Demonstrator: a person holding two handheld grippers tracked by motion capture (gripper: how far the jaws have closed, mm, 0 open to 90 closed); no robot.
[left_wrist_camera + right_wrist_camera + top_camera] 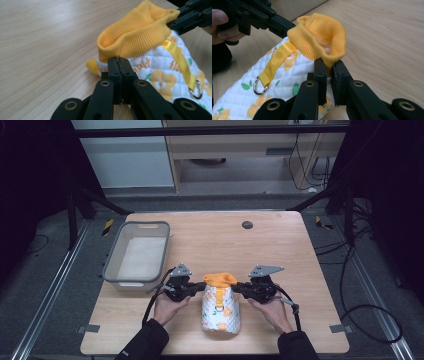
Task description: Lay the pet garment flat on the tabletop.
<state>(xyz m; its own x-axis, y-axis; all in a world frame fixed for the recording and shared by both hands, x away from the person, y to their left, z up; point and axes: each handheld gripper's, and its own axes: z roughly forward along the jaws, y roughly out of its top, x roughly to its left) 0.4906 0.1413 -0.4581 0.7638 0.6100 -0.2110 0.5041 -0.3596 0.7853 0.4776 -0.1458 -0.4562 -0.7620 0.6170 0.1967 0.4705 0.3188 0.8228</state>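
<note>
- Garment (220, 309) sits near front-centre of desk (280, 245): small quilted white piece w/ orange flower print and ribbed orange collar (220, 279), lying between both hands.
- Left gripper (198, 287) comes in from garment's left side; in left gripper view its fingers (113, 67) are clenched tight on lower edge of the collar (135, 37), no gap btw them.
- Right gripper (239, 287) mirrors it from the other side; in right gripper view its fingers (320, 68) are pinched on collar rim (332, 56), fabric caught btw the two pads.
- Collar mouth is open btw the two grips, orange rib turned up; right gripper view shows its inner side.
- Yellow webbing strap (275, 62) runs down the quilted body from the collar, ending in a small metal D-ring (259, 86); same strap (178, 62) and ring (196, 91) show in left gripper view.
- Left hand (167, 306) and right hand (272, 310) hold the grippers low over the desk, dark sleeves at bottom edge.
- Grey plastic basin (112, 265) sits on desk's left part, well apart from garment.
- Small dark round disc (247, 224) at desk's far side.
</note>
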